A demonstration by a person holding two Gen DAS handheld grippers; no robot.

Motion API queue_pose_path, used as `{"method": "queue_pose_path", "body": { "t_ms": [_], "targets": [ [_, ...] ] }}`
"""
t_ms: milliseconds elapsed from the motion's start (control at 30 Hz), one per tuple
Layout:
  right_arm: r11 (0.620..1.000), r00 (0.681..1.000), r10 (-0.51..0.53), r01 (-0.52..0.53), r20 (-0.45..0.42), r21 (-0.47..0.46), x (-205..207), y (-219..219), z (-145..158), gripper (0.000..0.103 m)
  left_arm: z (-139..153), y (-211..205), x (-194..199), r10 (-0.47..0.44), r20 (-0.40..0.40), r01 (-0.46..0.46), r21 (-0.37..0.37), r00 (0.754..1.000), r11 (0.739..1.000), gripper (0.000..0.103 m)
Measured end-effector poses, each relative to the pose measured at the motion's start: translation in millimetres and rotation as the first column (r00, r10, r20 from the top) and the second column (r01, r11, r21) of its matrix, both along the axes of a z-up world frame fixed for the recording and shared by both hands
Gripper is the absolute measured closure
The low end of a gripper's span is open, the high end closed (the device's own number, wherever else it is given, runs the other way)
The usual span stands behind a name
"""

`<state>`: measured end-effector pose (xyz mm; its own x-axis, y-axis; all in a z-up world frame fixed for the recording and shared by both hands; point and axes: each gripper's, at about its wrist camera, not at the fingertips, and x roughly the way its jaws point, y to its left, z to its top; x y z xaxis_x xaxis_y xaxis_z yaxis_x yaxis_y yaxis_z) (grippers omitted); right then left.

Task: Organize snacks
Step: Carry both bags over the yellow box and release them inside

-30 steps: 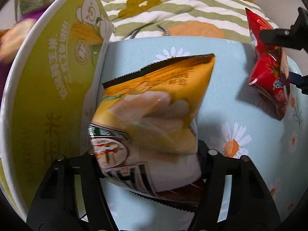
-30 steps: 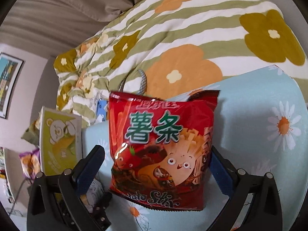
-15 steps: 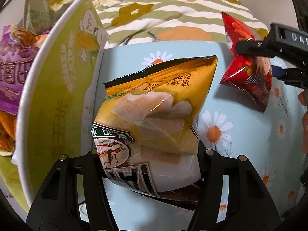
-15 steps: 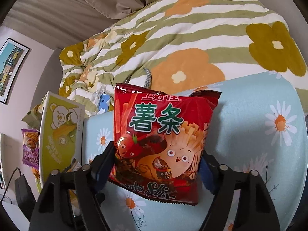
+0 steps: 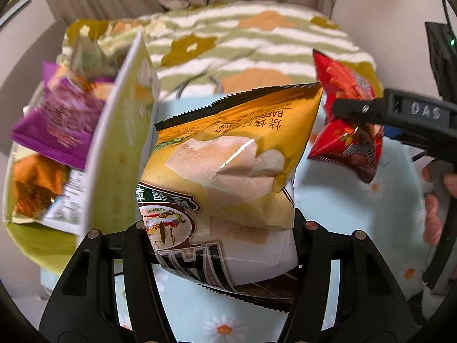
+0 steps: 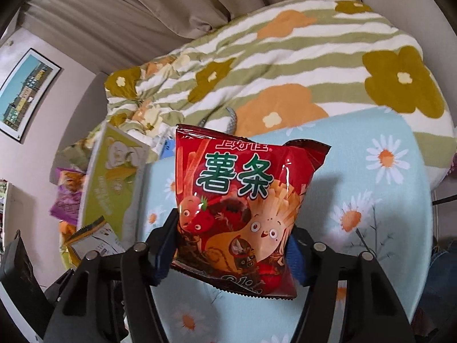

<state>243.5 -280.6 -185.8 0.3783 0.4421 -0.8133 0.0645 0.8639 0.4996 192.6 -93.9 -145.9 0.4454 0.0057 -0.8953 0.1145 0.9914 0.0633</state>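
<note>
Red foil: a red potato-stick bag point(image 6: 245, 208) sits upright between the pads of the right tool point(image 6: 232, 250), lifted clear of the cloth below.
Right tool: its jaws have just been closing and now pinch the red bag by its lower sides; from the left wrist view the same bag point(image 5: 350, 125) hangs from that tool point(image 5: 371, 114), with a hand point(image 5: 437, 200) on the handle.
Yellow foil: a yellow barbecue chip bag point(image 5: 228, 171) stands in the left tool point(image 5: 222, 245), serrated top edge up, print upside down.
Left tool: clamped on the yellow bag's lower part, pads pressing both sides.
Box: a green cardboard box point(image 5: 114, 148) stands just left of the yellow bag, its flap raised; it holds a purple snack bag point(image 5: 57, 120) and an orange snack bag point(image 5: 34, 183).
Surface: a light blue daisy-print cloth point(image 6: 371, 200) lies under both bags.
Beyond: a striped flowered quilt point(image 6: 285, 63) covers the bed, with beige curtains point(image 6: 128, 8) behind.
Wall: a framed picture point(image 6: 25, 91) hangs at the left.
</note>
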Motion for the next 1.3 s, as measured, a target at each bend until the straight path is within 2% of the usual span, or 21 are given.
{"method": "queue_pose_path", "body": {
  "t_ms": [133, 267, 400, 533, 867, 1100, 1167, 1233, 1300],
  "targets": [
    [0.999, 0.997, 0.033, -0.032, 0.074, -0.017, -10.2, 12.5, 41.4, 0.042, 45.4, 7.9, -12.5, -0.013, 0.082, 0.015, -0.017, 0.997, 1.0, 0.044],
    [0.996, 0.984, 0.084, -0.08, 0.154, -0.035, -18.7, 36.9, 83.3, 0.042, 88.1, 36.3, -19.5, 0.015, 0.15, -0.006, -0.057, 0.989, 0.998, 0.044],
    [0.991, 0.966, 0.132, -0.126, 0.224, -0.044, -23.5, 77.5, 118.8, 0.042, 122.8, 83.8, -20.8, 0.054, 0.213, -0.038, -0.078, 0.976, 0.996, 0.044],
    [0.989, 0.952, 0.151, -0.144, 0.267, -0.044, -28.8, 127.1, 137.8, 0.042, 139.9, 135.4, -15.6, 0.066, 0.244, -0.05, -0.072, 0.968, 0.996, 0.044],
    [0.991, 0.959, 0.131, -0.124, 0.25, -0.045, -32.1, 252.4, 137.2, 0.042, 135.5, 240.8, 28.7, 0.0, 0.189, 0.012, -0.063, 0.982, 0.998, 0.044],
    [0.995, 0.973, 0.084, -0.069, 0.217, -0.078, -41.1, 293.9, 127.5, 0.042, 117.4, 266.2, 63.7, -0.091, 0.14, 0.103, -0.078, 0.986, 0.992, 0.044],
    [0.995, 0.977, 0.074, -0.058, 0.201, -0.083, -41.8, 298.8, 124.3, 0.042, 108.3, 271.4, 74.0, -0.102, 0.112, 0.112, -0.089, 0.988, 0.99, 0.037],
    [0.994, 0.981, 0.065, -0.048, 0.183, -0.097, -43.4, 303.8, 120.7, 0.042, 101.1, 278.2, 81.7, -0.1, 0.091, 0.109, -0.106, 0.991, 0.988, 0.001],
    [0.992, 0.983, 0.064, -0.045, 0.172, -0.114, -45.6, 306.1, 118.4, 0.042, 103.1, 284.1, 79.0, -0.083, 0.113, 0.096, -0.113, 0.99, 0.989, 0.0]
  ]
}}
